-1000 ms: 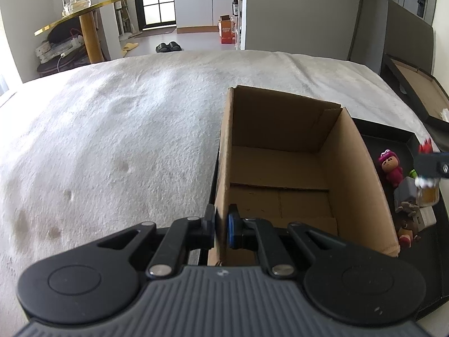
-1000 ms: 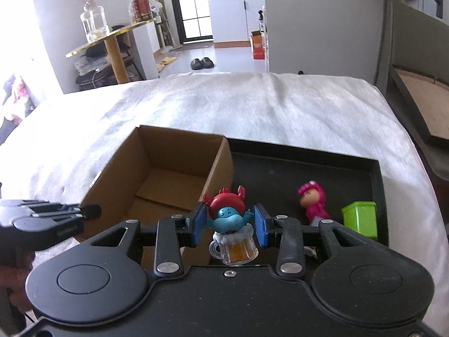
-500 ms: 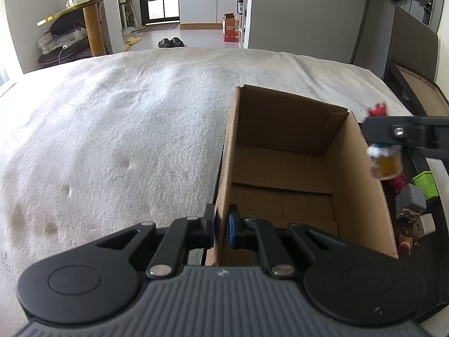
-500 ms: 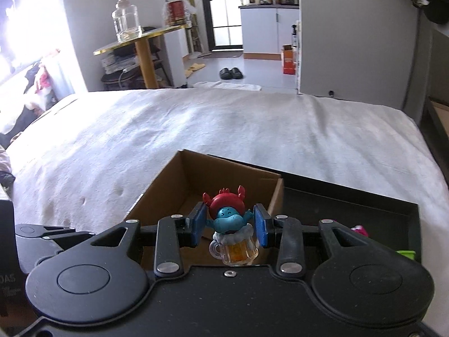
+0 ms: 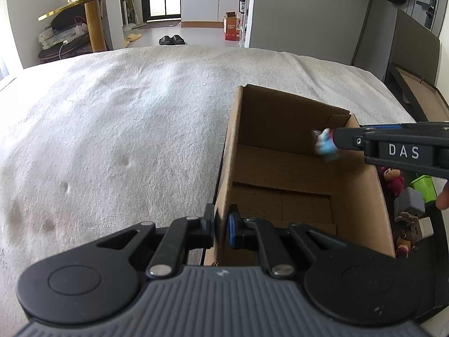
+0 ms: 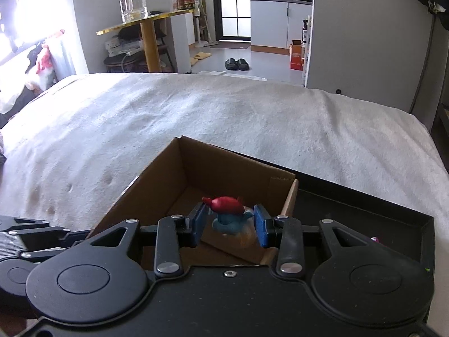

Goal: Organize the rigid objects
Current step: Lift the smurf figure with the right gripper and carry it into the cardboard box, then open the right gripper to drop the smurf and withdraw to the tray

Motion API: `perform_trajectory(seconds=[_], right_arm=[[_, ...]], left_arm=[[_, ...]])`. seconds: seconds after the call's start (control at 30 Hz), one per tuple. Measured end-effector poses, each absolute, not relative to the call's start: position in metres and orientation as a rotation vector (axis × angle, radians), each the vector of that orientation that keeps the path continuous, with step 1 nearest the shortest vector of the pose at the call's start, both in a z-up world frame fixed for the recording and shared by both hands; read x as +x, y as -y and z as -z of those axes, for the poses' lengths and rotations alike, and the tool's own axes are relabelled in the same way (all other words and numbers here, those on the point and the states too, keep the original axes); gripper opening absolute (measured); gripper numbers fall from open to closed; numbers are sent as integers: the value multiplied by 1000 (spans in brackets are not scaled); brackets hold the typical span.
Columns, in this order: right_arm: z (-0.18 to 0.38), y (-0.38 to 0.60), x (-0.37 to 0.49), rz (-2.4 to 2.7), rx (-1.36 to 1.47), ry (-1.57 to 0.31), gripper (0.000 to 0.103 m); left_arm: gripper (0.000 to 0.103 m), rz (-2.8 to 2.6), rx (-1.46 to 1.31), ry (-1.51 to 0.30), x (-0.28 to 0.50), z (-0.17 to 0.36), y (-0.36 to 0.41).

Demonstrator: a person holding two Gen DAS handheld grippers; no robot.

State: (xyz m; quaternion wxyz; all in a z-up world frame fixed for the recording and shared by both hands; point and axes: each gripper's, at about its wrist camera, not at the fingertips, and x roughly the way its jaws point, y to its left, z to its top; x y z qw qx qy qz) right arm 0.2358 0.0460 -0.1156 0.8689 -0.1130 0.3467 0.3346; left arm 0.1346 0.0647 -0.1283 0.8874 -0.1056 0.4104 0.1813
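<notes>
An open cardboard box [image 5: 362, 196] stands on a black tray on the bed. My left gripper [image 5: 221, 229] is shut on the box's near left wall. My right gripper [image 6: 230, 224] is over the box, its jaws wider than the blue figurine with a red hat [image 6: 228, 216], which is blurred and tipped forward between them. In the left wrist view the figurine [image 5: 325, 144] hangs at the right gripper's tip above the box's inside. Several small toys, among them a pink figure [image 5: 393, 178], a green cube [image 5: 423, 186] and a grey block [image 5: 411, 205], lie on the tray right of the box.
The black tray [image 6: 364, 205] runs right of the box. The white blanket [image 5: 112, 140] covers the bed to the left and beyond. A second flat cardboard box in a dark frame [image 5: 418, 90] leans at the far right.
My right gripper carried the figurine leftward over the box and its jaws have spread. The figurine has tipped forward and blurred. My left gripper kept its hold on the box wall.
</notes>
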Motion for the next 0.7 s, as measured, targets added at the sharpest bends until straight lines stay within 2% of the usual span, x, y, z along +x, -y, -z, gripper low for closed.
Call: perform_trajectory(seconds=[0.17,0.7], right_arm=[[115,-41,235,-697,-226,-727,43],[112,20,230,-626,-144,-786,49]], left_arm=[[9,-383,-221,-858,135,129,-66],[9,-411,-183,-885,141,124,-59]])
